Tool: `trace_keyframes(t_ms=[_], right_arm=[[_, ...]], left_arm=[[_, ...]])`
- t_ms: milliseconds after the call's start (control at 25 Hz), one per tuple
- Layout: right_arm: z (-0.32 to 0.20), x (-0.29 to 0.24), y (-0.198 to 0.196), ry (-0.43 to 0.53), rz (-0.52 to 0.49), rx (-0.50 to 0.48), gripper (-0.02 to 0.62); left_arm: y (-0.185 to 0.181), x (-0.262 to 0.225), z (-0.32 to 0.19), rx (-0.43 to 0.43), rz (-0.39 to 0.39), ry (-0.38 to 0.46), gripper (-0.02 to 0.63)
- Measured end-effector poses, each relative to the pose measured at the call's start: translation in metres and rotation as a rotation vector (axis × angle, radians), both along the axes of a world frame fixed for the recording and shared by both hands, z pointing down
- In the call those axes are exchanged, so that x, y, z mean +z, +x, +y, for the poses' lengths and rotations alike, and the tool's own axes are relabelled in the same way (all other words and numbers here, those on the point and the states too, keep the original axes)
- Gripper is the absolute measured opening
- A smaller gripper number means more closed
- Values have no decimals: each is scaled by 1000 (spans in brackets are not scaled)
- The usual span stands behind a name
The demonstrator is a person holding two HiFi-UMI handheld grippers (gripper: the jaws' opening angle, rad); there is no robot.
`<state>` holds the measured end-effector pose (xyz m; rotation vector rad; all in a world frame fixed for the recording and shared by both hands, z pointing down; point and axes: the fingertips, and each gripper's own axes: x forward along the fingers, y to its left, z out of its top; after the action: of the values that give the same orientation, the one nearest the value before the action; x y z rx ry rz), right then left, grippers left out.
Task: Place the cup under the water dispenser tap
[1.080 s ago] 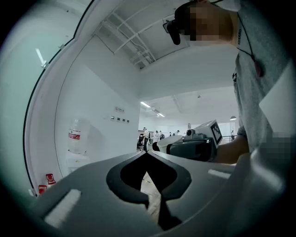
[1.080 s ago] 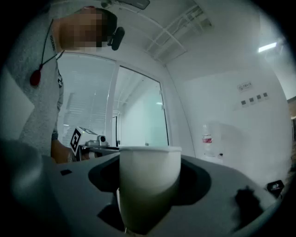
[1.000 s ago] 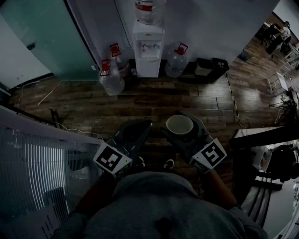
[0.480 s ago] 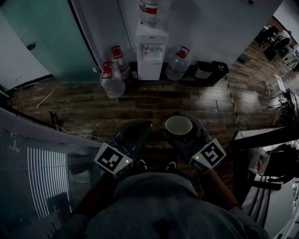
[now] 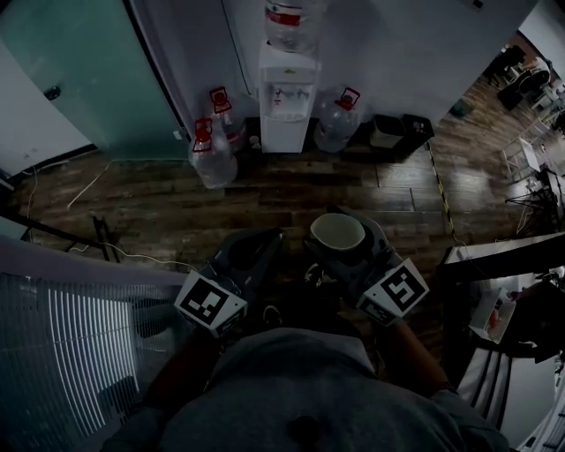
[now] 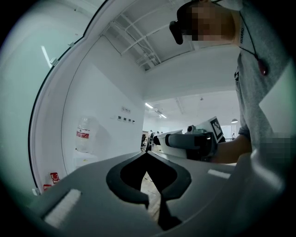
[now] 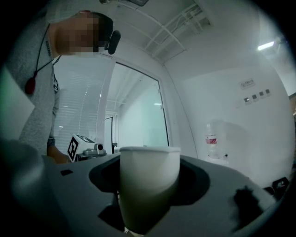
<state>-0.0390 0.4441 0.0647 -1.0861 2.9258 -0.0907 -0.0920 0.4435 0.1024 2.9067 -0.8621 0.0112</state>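
Gripping one white cup in right gripper, left gripper closed, empty; one water dispenser ahead, one bottle on top, three floor bottles beside

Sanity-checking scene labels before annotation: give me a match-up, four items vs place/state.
Things:
1 cup
2 left gripper
3 water dispenser
4 red-capped jugs

Place or state:
A shut, nothing between the jaws
B standing against the far wall
C on the floor beside the dispenser
D clamped in the right gripper

Pairs: 1-D, 2-A, 3-B, 4-C
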Motion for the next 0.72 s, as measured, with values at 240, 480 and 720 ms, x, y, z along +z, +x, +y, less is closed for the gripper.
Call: trace_keyframes(t_ms=[240,480,720], right_arm=[[-40,18,16,-10,-2,-16,293],[-109,19,38,3,4,-59,294],[-174,23,63,-23,-6,-115,293]], left_arm=[[13,12,-42,-21,6,3,6],[38,7,-111,-49,-13,11,6],[65,9,-175,-93,-41,22,6]])
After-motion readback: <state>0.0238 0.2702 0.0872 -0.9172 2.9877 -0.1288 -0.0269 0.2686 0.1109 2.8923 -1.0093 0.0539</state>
